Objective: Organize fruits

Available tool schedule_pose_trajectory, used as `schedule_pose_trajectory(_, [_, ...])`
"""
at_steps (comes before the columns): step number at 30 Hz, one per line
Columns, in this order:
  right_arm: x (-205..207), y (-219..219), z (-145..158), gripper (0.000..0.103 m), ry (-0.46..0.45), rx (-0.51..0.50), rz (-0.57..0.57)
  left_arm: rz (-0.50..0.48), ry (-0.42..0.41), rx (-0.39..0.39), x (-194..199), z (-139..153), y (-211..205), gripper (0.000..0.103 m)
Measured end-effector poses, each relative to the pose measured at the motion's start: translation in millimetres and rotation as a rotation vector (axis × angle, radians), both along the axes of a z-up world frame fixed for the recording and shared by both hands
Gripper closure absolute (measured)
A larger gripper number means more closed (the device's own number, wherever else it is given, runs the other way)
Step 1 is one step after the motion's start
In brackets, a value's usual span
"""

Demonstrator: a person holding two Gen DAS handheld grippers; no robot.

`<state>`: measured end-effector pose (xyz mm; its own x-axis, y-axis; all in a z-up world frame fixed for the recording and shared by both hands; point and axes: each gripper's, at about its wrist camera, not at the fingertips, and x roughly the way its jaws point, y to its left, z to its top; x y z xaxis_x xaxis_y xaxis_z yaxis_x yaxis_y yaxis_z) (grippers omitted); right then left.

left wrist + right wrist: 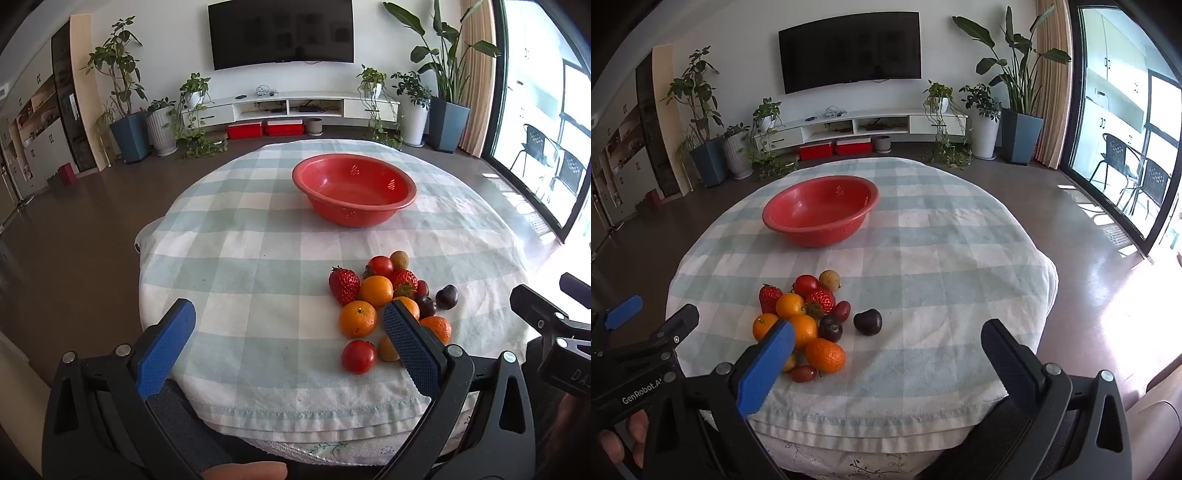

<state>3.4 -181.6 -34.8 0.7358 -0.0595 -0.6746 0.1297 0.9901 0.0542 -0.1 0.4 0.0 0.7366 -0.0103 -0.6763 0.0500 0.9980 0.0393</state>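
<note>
A pile of small fruits [384, 295] [805, 317] lies on the checked tablecloth near its front edge: oranges [357, 318], strawberries [343, 285], tomatoes [357, 356], dark plums [868, 322] and a longan [829, 279]. An empty red bowl [354, 188] [820, 208] stands farther back. My left gripper [288, 314] is open above the cloth, left of the pile; its right finger covers part of the fruit. My right gripper [888, 332] is open too, hovering just right of the pile, nothing between its fingers.
The round table [258, 229] [942, 240] ends close in front of both grippers. The other gripper shows at each view's edge [554, 325] [639, 332]. Behind are a TV stand, potted plants and a glass door on the right.
</note>
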Motion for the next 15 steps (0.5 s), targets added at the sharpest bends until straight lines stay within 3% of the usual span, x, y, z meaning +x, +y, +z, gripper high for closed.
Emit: schedule_pose_trajectory(15, [-0.8,1.7,-4.8,0.000,0.013,-0.003,-0.001,-0.002,0.008,0.003,0.8,-2.1,3.7,0.000])
